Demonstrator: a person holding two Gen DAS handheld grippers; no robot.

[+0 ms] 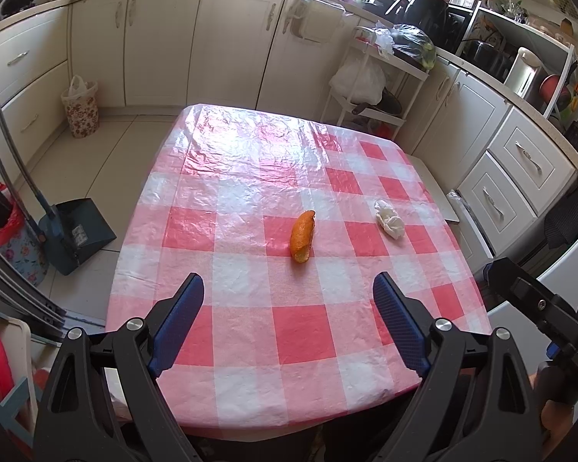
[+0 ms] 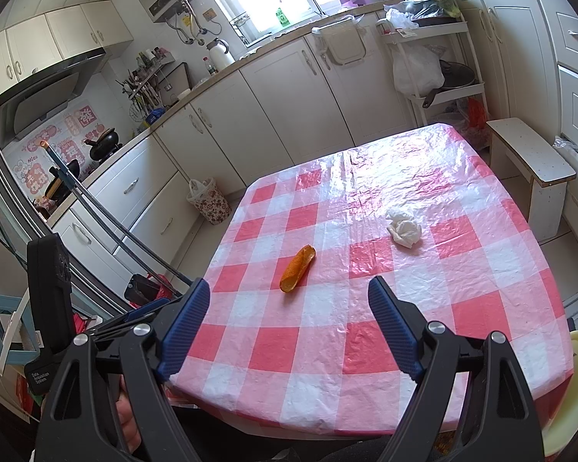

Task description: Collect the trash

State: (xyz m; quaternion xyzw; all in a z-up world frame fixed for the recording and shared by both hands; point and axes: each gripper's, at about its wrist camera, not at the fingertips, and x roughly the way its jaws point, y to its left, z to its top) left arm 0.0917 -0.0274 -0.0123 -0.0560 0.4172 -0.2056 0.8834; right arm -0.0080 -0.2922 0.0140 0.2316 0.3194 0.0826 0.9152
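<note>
Orange peel [image 1: 302, 236] lies ahead of both spread claws [image 1: 289, 288] [image 2: 289, 292], untouched.

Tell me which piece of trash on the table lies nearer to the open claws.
The orange peel, curled and orange. The crumpled white tissue lies farther back and to the right.

The checkered counter [image 1: 250, 192] lies bare except for an orange peel [image 1: 302, 236] near the middle and a crumpled tissue [image 1: 389, 218] well apart to its right; open surface surrounds both, leaving approach free from the near edge.
</note>
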